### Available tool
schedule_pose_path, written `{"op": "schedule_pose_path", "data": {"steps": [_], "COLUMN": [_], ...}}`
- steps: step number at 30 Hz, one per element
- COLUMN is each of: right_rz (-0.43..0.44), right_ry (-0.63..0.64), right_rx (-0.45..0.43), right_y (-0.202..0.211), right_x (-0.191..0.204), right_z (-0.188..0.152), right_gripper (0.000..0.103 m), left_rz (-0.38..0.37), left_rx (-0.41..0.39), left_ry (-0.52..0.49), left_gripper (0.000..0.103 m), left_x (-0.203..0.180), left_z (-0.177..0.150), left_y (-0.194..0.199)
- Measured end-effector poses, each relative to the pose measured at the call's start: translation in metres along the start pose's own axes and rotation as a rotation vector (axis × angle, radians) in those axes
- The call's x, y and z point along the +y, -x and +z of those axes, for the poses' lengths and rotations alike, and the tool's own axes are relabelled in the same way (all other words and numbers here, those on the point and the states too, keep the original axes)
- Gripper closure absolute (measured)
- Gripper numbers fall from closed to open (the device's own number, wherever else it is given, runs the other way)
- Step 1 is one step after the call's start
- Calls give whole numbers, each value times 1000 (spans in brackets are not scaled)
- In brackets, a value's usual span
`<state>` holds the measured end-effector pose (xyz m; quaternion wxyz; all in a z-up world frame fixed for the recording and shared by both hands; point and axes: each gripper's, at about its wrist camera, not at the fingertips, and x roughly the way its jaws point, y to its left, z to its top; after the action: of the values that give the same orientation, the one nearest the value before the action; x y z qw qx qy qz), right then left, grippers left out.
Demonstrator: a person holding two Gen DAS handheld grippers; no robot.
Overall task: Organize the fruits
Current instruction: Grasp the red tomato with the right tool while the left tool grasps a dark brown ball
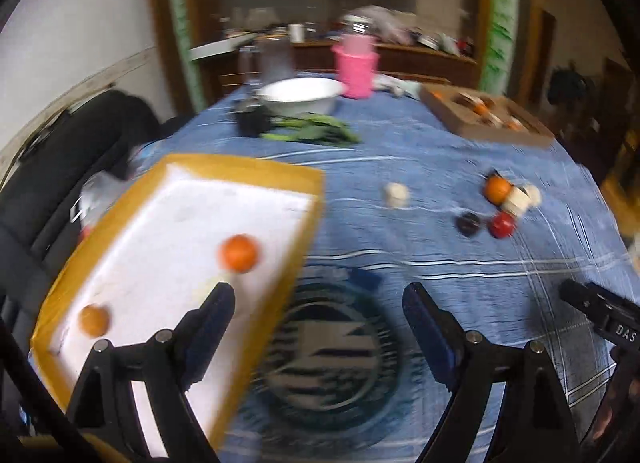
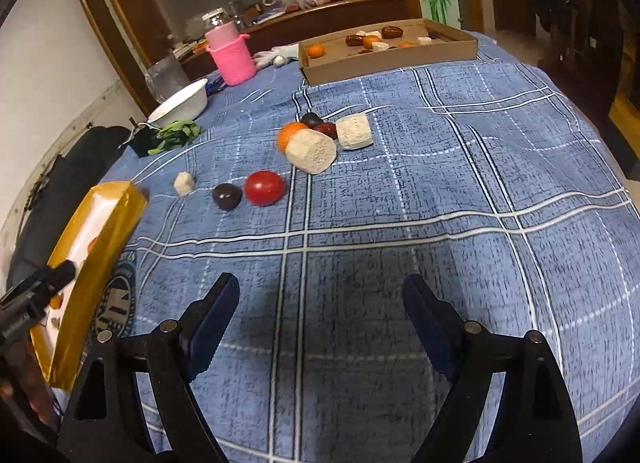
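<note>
Both the left gripper point(image 1: 318, 327) and right gripper point(image 2: 320, 317) hold jaws spread over bare tabletop point(image 2: 440, 191), the yellow-rimmed tray's point(image 1: 308, 199) edge under the left one.

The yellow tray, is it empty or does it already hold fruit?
Not empty: the yellow tray holds two oranges on its white floor.

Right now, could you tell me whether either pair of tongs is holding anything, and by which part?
Nothing is held. The left tongs and the right tongs both stand open, with only the blue tablecloth showing between their fingers.
</note>
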<state>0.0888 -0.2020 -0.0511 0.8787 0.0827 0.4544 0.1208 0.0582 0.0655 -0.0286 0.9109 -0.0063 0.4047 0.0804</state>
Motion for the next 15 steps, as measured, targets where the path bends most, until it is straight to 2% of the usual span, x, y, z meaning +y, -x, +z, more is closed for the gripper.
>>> {"op": "schedule_pose_path", "data": {"steps": [2,4,6,12,15], "right_rz": [14,17,22,19,6], "right_ry": [19,59,81,137,145], "right_rx": [6,12,13,26,24], "right_y": [-9,-23,-33,-72,-80], "right_x": [7,20,28,51,50], "right_z": [5,15,22,46,51], "right_gripper": [25,42,48,53,71], "left_rz": [-17,-23,-20,-42,-55], "left_rx": [21,25,21,2,2], "left_ry": [-23,-41,-54,-53,-64], "left_gripper": [15,15,15,15,15], "left_x": [-15,-24,-28,-30,-38], "left_z": [5,7,8,17,21], "left_y": [-10,-16,-17,-27,-35]}}
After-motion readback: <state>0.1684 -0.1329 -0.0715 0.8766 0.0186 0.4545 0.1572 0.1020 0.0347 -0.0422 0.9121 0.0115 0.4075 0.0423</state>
